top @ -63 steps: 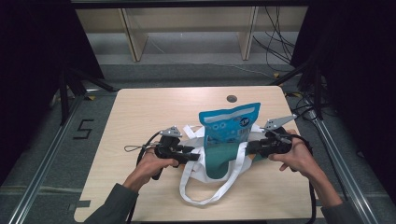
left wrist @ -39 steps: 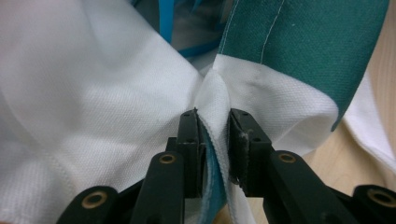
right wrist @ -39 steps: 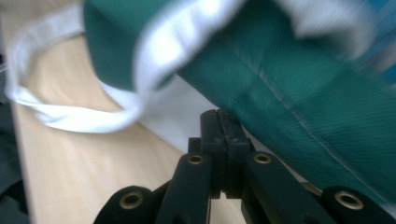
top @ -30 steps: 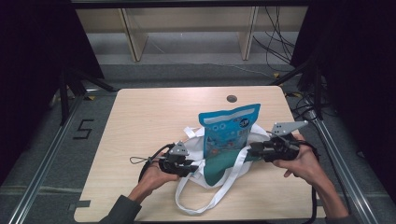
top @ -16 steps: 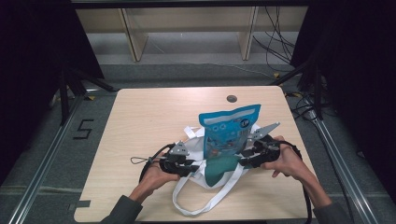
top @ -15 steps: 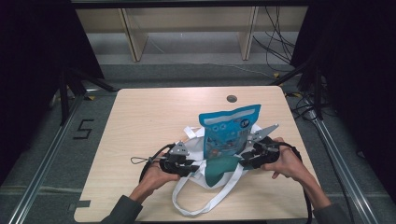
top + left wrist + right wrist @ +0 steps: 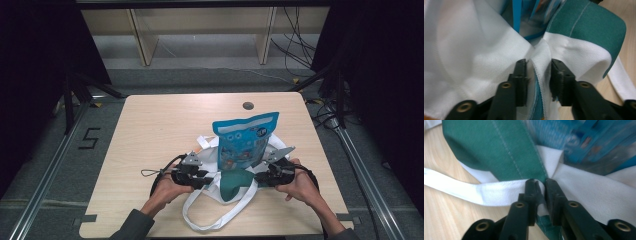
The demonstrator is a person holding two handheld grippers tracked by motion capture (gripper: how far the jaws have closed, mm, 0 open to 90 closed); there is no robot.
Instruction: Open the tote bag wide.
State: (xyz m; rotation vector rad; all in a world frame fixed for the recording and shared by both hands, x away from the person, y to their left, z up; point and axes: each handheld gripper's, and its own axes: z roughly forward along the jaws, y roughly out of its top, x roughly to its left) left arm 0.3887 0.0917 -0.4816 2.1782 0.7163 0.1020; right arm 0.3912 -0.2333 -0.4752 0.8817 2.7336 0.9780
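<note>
Near the table's [image 7: 150, 125] front edge, the bag [image 7: 231, 181] rim is pinched by the right gripper [image 7: 540, 185] as its jaws close; the left gripper's [image 7: 538, 65] jaws, just widened, stand apart around the rim.

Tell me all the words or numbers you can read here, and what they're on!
"5": marked in black on the floor left of the table.
Print on the blue packet standing in the white and green bag: too small and blurred to read.

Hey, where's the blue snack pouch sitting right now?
In the high view the blue snack pouch stands upright in the white and green tote bag, right of the table's centre, between the two grippers.
</note>
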